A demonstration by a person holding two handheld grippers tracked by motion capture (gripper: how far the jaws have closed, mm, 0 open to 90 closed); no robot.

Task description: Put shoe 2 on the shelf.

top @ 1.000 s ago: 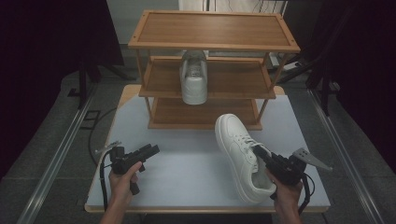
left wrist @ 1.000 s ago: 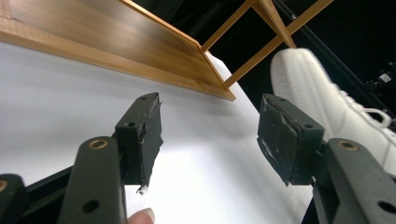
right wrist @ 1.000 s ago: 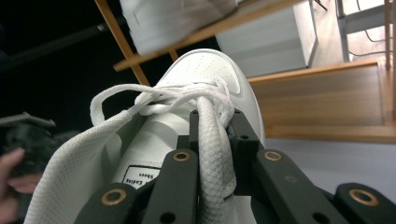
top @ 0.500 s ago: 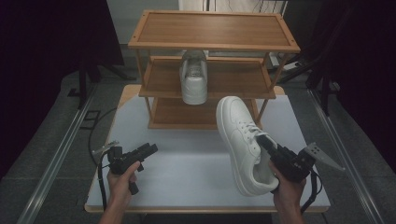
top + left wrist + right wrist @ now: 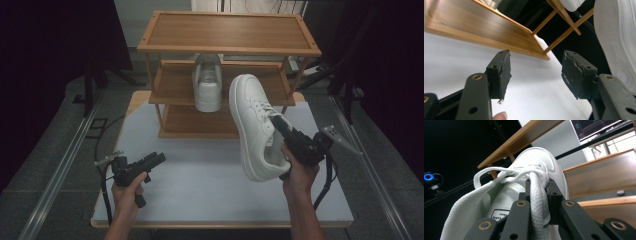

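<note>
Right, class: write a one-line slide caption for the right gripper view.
Hand-held gripper clamped on a white sneaker's tongue, facing the wooden rack.

Two black pistol-shaped grippers, left gripper (image 5: 159, 159) and right gripper (image 5: 276, 122), each trailing a black cable, grey three-cornered plate on top, matte black jaws with brass rivets, screw holes, worn torn pads (image 5: 504, 71), bare forearms.

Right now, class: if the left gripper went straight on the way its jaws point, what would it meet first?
Probably the bottom shelf of the wooden rack; the left gripper, jaws open, aims across bare table toward it. Depth is uncertain.
</note>
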